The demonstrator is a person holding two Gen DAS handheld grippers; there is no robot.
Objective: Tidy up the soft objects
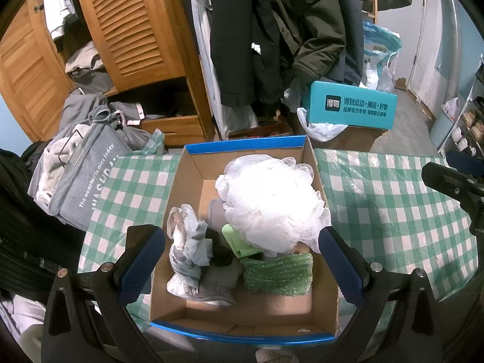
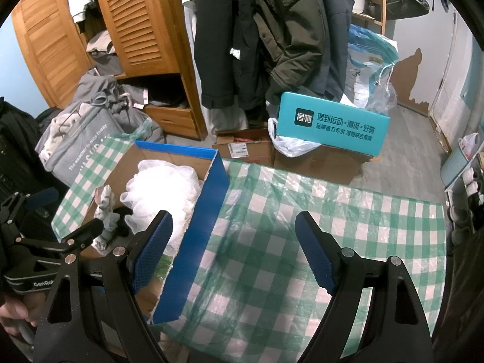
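A blue-rimmed cardboard box (image 1: 193, 178) sits on the green checked tablecloth (image 1: 390, 199). In it lie a white mesh bath pouf (image 1: 272, 202), a green scrub sponge (image 1: 278, 275), a light green cloth (image 1: 234, 237), a grey sock (image 1: 216, 284), a black item (image 1: 220, 251) and a crumpled pale cloth (image 1: 184, 242). My left gripper (image 1: 242, 260) hovers open above the box, empty. My right gripper (image 2: 234, 242) is open and empty above the bare tablecloth (image 2: 302, 199), right of the box (image 2: 199, 227). The pouf (image 2: 163, 190) shows there too.
A teal shoe box (image 1: 351, 106) on brown cartons stands behind the table. Coats (image 1: 257, 30) hang above it. A wooden wardrobe (image 1: 130, 30) and a grey laundry bag (image 1: 81, 175) with clothes are at left. A shoe rack (image 1: 472, 124) is at right.
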